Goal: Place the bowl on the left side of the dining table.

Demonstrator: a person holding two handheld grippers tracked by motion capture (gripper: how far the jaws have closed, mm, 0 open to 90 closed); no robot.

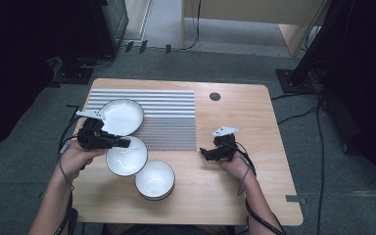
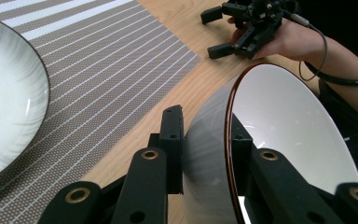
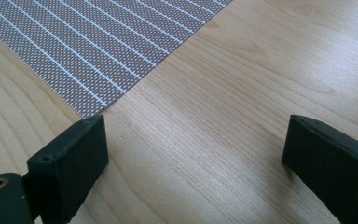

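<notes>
My left gripper (image 1: 123, 143) is shut on the rim of a white bowl with a dark edge (image 1: 127, 159), at the table's left near the placemat's front corner. In the left gripper view one jaw presses the bowl's (image 2: 284, 126) outer wall and the other its inside, and the bowl looks tilted. My right gripper (image 1: 204, 152) rests low over bare wood right of the placemat, open with nothing between its jaws (image 3: 200, 154). It also appears farther off in the left gripper view (image 2: 214, 32), held in a hand.
A wider white bowl (image 1: 122, 116) sits on the striped placemat's (image 1: 169, 120) left side. A third white bowl (image 1: 155, 179) stands near the front edge, close beside the held one. A round hole (image 1: 215, 96) marks the wooden table's far side.
</notes>
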